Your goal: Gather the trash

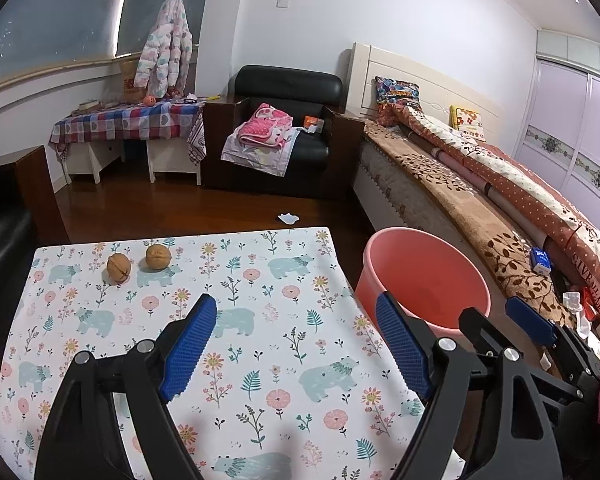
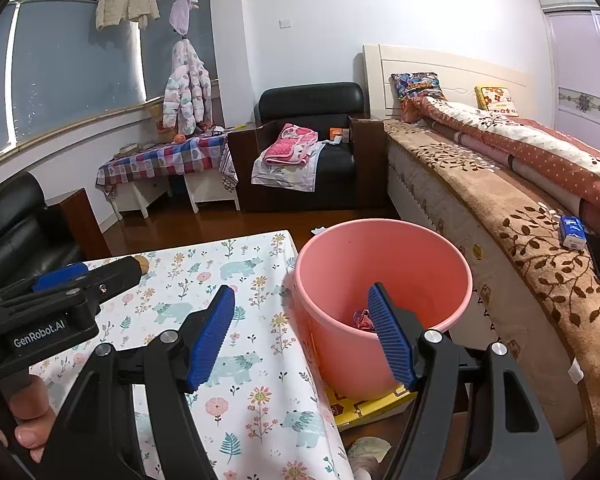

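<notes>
Two walnuts [image 1: 119, 267] sat at the far end of the worktop [image 1: 260, 360]. The pink bin [image 2: 382, 280] stood just beside it, handy for drops, a wrapper [image 2: 362, 319] inside. The left tool [image 1: 296, 344] and right tool [image 2: 302, 334] were wide open, holding nothing.

Two walnuts [image 1: 119, 267] sit side by side, apart, near the far left corner of the bench [image 1: 260, 280]. A bucket [image 1: 424, 276] stands on the floor just right of the bench, between it and the bed [image 1: 460, 208]. A wrapper [image 2: 362, 319] lies in the bucket. An armchair [image 1: 284, 128] stands against the far wall, left of the bed.
</notes>
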The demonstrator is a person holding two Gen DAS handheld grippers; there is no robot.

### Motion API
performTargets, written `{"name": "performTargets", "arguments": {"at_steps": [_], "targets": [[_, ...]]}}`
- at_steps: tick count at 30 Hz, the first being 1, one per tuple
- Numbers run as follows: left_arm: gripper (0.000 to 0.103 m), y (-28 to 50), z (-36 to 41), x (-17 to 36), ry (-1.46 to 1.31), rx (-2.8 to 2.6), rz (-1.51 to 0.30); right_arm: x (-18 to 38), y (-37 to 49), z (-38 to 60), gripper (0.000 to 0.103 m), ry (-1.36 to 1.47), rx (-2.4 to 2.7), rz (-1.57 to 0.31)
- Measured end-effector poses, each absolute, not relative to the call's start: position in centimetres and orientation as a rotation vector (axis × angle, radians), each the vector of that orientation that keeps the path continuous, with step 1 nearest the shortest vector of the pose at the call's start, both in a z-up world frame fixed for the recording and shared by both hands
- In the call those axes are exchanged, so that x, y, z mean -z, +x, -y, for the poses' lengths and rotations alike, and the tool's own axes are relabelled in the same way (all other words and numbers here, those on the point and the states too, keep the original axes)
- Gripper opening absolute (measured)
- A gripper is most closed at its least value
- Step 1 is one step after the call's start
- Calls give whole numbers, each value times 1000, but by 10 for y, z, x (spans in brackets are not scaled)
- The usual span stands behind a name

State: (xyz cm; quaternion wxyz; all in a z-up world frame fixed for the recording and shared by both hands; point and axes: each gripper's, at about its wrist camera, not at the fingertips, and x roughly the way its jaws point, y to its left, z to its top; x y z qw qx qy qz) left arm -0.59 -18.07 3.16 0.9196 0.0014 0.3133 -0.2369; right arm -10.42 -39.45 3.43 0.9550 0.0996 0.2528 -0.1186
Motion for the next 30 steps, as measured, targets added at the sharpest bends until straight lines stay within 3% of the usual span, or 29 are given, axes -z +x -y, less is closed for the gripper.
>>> {"name": "performTargets", "arguments": {"at_steps": [30], "targets": [[80,-7,180,-31,4,489,-648,-33,-108,397,69,207,238,-515]]}}
